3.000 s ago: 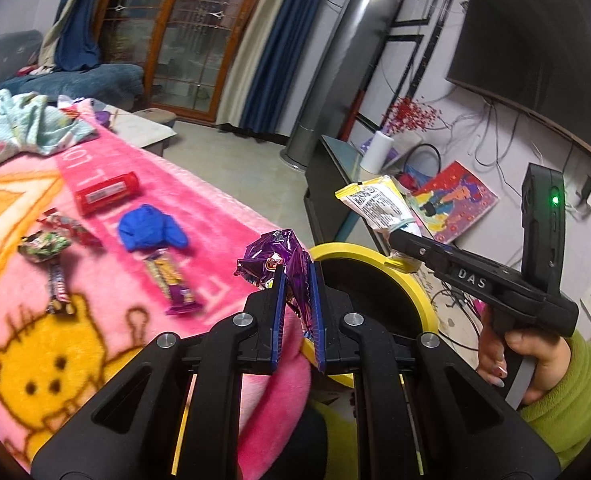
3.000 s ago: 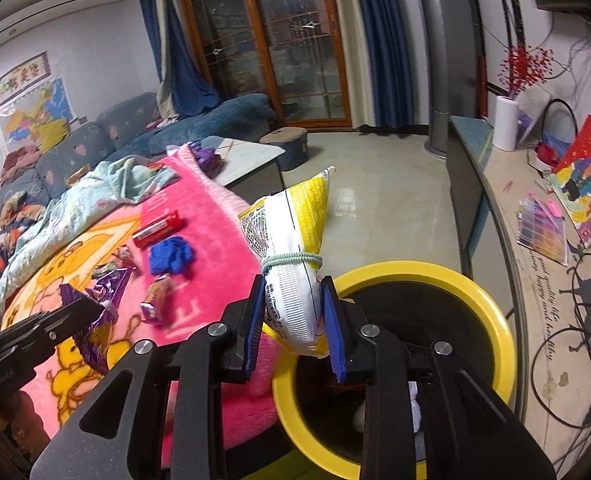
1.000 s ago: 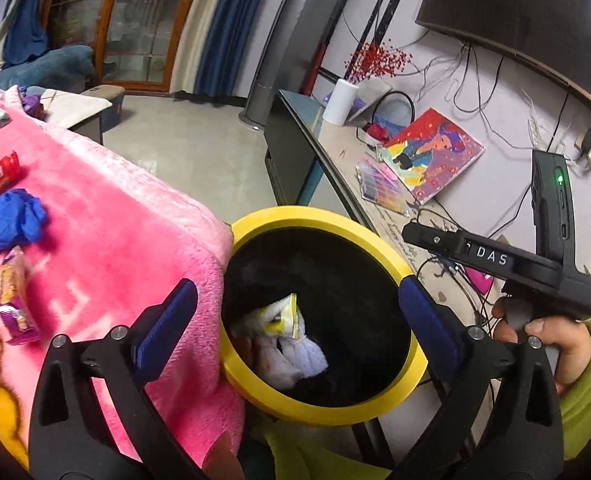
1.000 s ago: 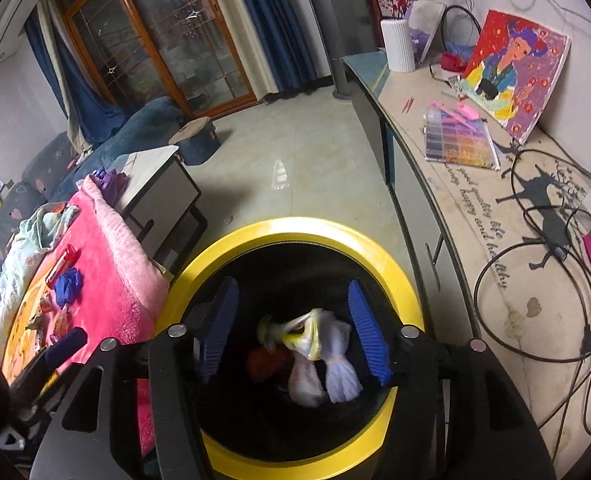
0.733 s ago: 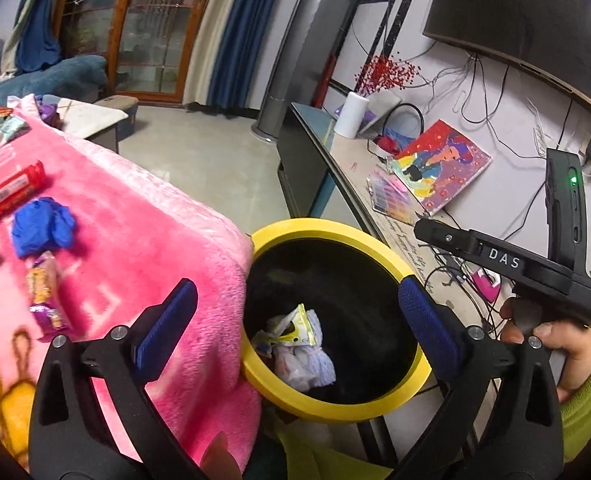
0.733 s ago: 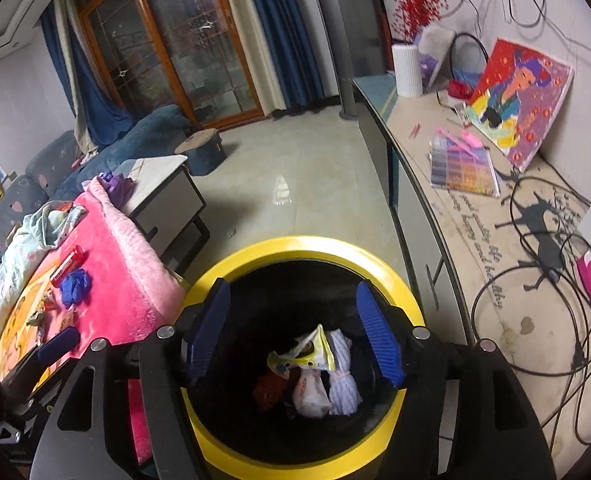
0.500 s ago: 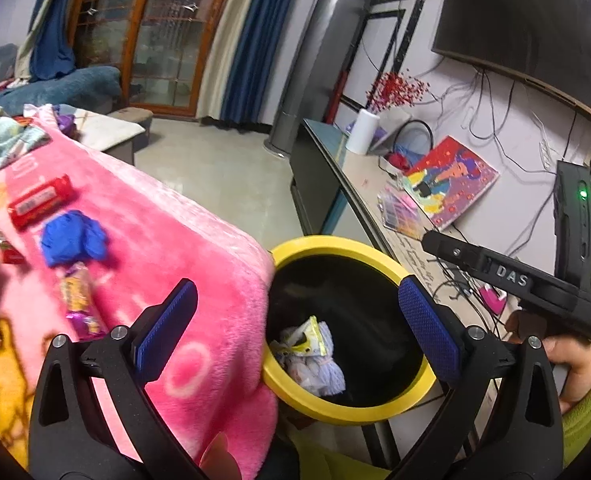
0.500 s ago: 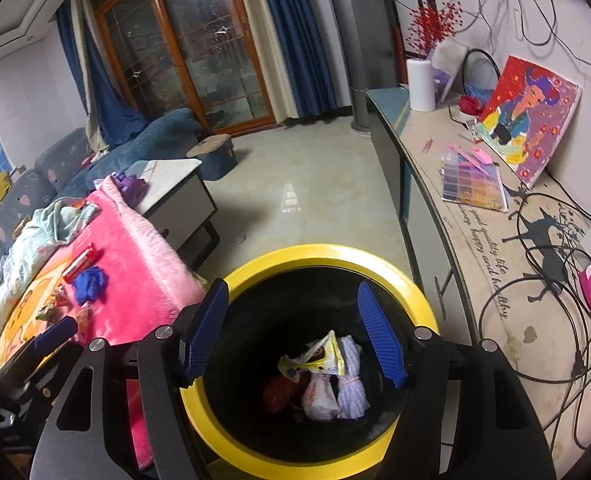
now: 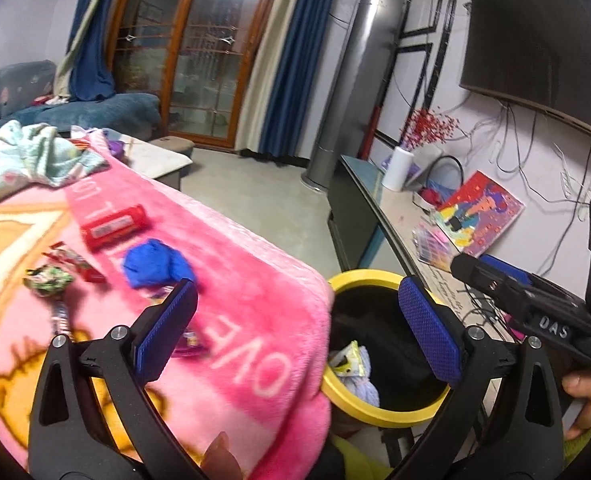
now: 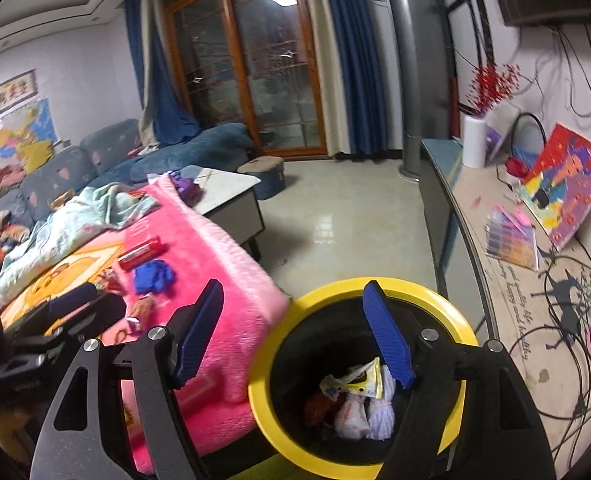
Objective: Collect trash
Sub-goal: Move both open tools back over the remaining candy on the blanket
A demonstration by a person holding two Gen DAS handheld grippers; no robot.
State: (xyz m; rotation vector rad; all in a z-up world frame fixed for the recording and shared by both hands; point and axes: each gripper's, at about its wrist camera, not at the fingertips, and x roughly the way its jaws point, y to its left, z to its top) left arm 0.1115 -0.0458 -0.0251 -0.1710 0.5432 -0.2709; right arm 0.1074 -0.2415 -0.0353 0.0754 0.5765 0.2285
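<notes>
A black bin with a yellow rim [image 9: 369, 276] [image 10: 379, 284] stands beside a pink blanket [image 9: 255, 280] [image 10: 215, 256]. It holds a yellow-white packet [image 10: 359, 384] [image 9: 347, 360] and other wrappers. My left gripper [image 9: 295, 332] is open and empty over the blanket's corner and the bin's edge. My right gripper [image 10: 295, 336] is open and empty above the bin's left rim. On the blanket lie a red packet [image 9: 113, 226] [image 10: 139, 254], a blue crumpled piece [image 9: 155, 264] [image 10: 151, 276], a green-red wrapper [image 9: 47, 280] and a purple wrapper [image 9: 187, 340].
A low cabinet [image 10: 535, 300] with cables, a painting [image 9: 475, 212] and a white roll [image 9: 395, 168] runs along the right wall. A tiled floor [image 10: 335, 220], a small table [image 10: 223, 188] and a blue sofa [image 10: 115, 160] lie beyond. A light cloth [image 9: 23, 160] lies on the blanket's far end.
Both grippers let their trash fall into the bin and stand open. Since then both views have pulled back and swung left, showing more of the blanket.
</notes>
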